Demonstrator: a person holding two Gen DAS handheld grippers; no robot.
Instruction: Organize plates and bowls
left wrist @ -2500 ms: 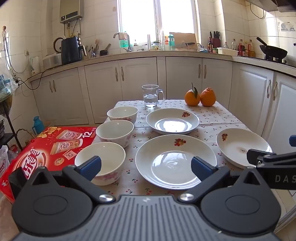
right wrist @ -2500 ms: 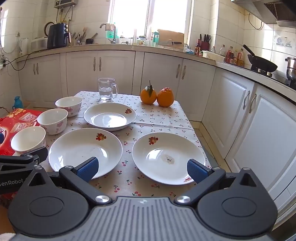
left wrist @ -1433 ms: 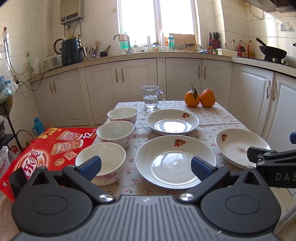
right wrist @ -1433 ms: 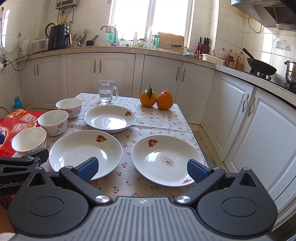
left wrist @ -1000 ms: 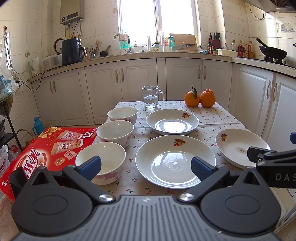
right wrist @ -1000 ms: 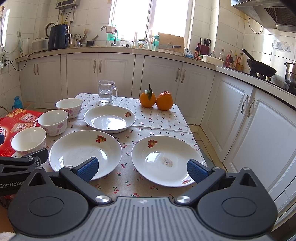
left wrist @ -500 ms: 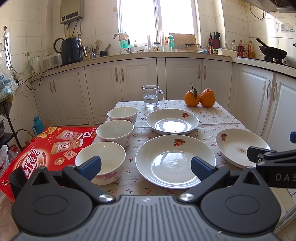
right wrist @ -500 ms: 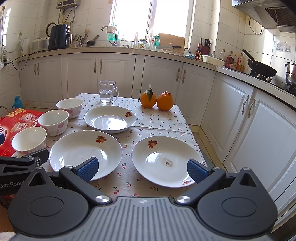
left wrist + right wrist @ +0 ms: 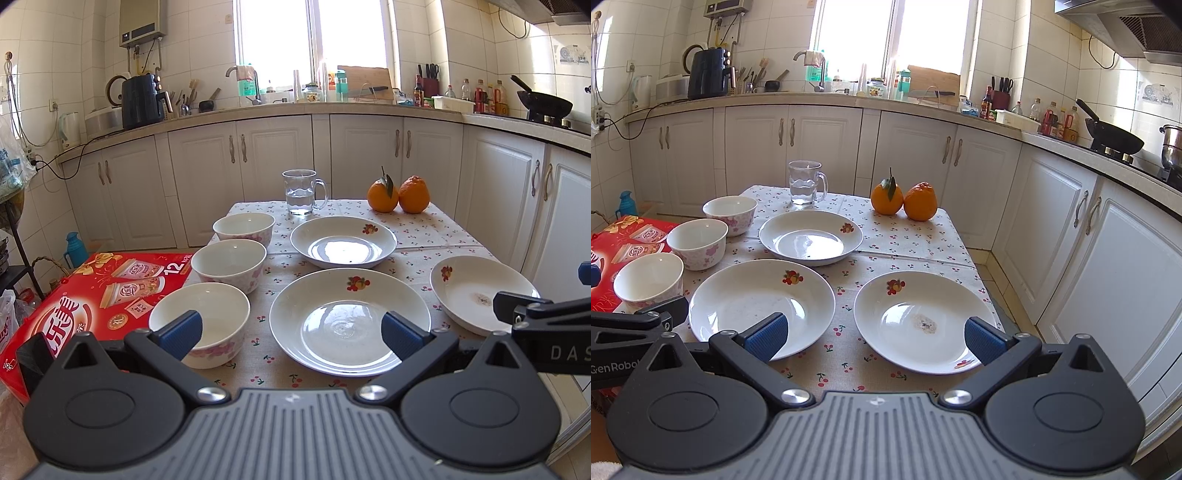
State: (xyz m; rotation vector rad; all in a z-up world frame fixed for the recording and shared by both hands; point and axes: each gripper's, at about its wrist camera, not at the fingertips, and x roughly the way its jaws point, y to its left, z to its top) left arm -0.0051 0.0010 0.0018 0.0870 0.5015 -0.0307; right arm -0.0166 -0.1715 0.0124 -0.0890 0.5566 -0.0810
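Three white plates with fruit prints lie on a small table with a cherry-print cloth (image 9: 916, 240): a far one (image 9: 811, 237), a near middle one (image 9: 757, 295) and a near right one (image 9: 916, 317). Three white bowls with pink flowers stand in a row down the left edge: far (image 9: 244, 228), middle (image 9: 229, 261), near (image 9: 201, 317). My left gripper (image 9: 291, 330) hangs open at the table's near edge, between the near bowl and the middle plate (image 9: 349, 321). My right gripper (image 9: 873, 338) is open too, low in front of the right plate. Neither holds anything.
A glass mug of water (image 9: 804, 182) and two oranges (image 9: 904, 200) stand at the table's far end. A red printed carton (image 9: 92, 295) lies left of the table. White cabinets and a cluttered counter run behind and to the right.
Both views have shifted only slightly; the plates, bowls and open grippers stay as they were.
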